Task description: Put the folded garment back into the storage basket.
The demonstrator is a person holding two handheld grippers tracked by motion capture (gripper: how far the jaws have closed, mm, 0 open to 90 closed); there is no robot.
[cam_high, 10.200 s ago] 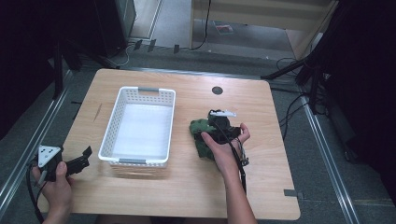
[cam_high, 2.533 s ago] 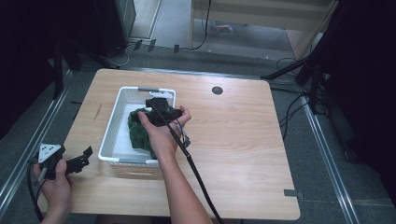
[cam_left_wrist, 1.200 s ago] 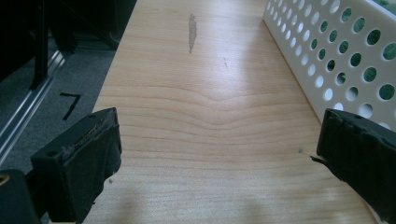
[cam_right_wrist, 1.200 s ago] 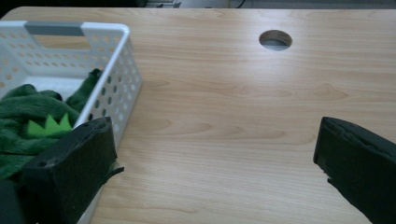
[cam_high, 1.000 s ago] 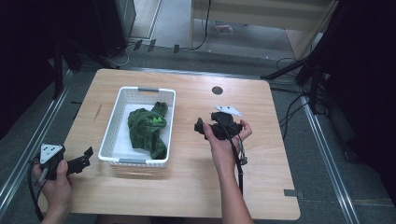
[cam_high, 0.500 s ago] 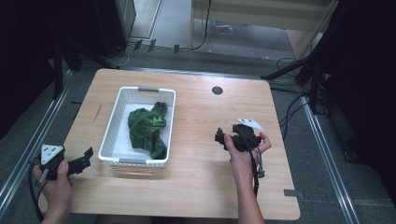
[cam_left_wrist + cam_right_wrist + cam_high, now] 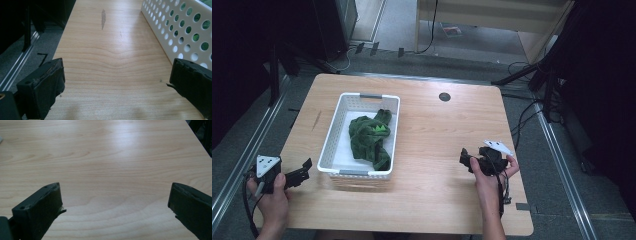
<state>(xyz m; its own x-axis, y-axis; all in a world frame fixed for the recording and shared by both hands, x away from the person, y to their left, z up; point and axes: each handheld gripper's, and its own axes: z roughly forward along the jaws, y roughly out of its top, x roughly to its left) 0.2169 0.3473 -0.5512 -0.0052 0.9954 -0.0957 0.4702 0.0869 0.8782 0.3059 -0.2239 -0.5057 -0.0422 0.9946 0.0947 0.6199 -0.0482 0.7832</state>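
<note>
Right gripper (image 7: pixel 466 160) back toward the table (image 7: pixel 437 125) edge, both grippers' jaws wide, empty.

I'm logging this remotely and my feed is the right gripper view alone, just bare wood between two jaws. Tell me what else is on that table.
Observer: A white basket stands on the left half of the wooden table, with a green cloth lying inside it.
Operator: Report where my right gripper sits relative to it.
Observer: The right gripper is out over the table's right side, apart from the basket, jaws wide open and empty.
Operator: Give me the other gripper.
Observer: The left gripper is at the table's near left corner, open, its tips close beside the basket's perforated wall.
</note>
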